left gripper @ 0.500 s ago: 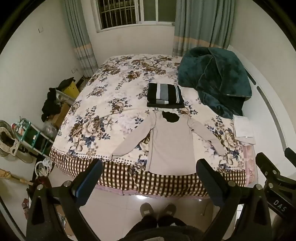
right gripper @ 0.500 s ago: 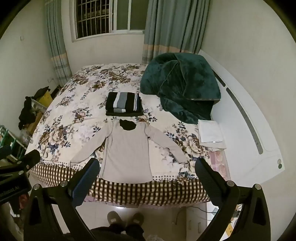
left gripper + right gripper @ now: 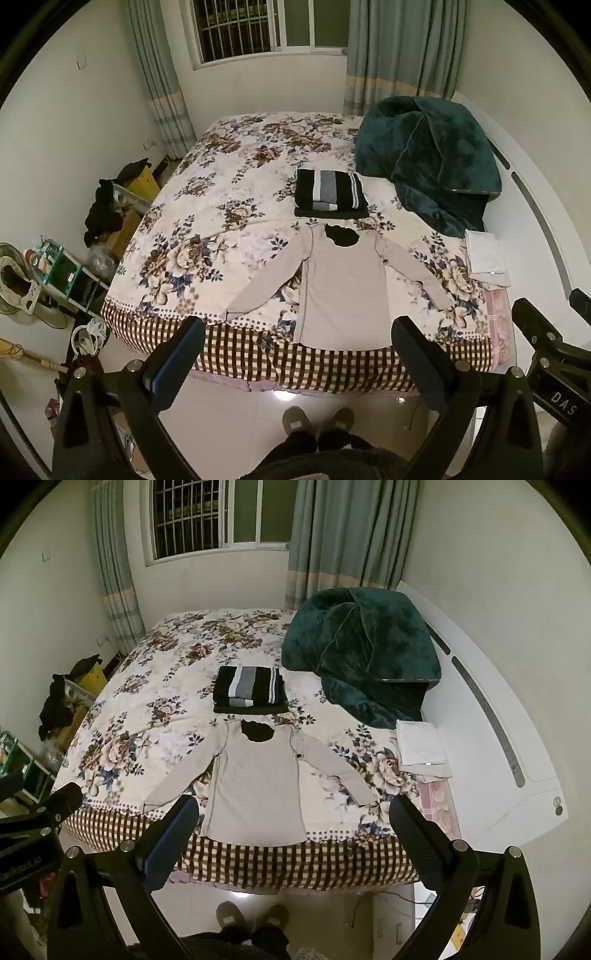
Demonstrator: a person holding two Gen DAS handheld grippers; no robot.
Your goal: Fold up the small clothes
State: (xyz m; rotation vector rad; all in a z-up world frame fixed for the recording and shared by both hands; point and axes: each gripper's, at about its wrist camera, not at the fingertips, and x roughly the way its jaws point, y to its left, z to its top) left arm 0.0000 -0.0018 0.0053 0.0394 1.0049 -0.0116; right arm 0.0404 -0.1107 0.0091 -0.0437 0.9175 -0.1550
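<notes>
A beige long-sleeved shirt (image 3: 341,288) lies flat on the floral bedspread (image 3: 229,192), sleeves spread, hem at the near edge; it also shows in the right wrist view (image 3: 255,786). Behind its collar sits a folded black and grey striped garment (image 3: 330,192), also seen in the right wrist view (image 3: 249,690). My left gripper (image 3: 297,332) is open and empty, held back from the bed above the floor. My right gripper (image 3: 293,810) is open and empty, likewise short of the bed's near edge.
A heaped dark green blanket (image 3: 428,158) fills the bed's far right. A folded white cloth (image 3: 485,258) lies near the right edge. Clutter, a shelf (image 3: 62,273) and a fan (image 3: 14,280) stand on the floor left of the bed. The person's slippered feet (image 3: 317,421) are below.
Both views have shifted very slightly; the clothes on the bed have not moved and both grippers stay open.
</notes>
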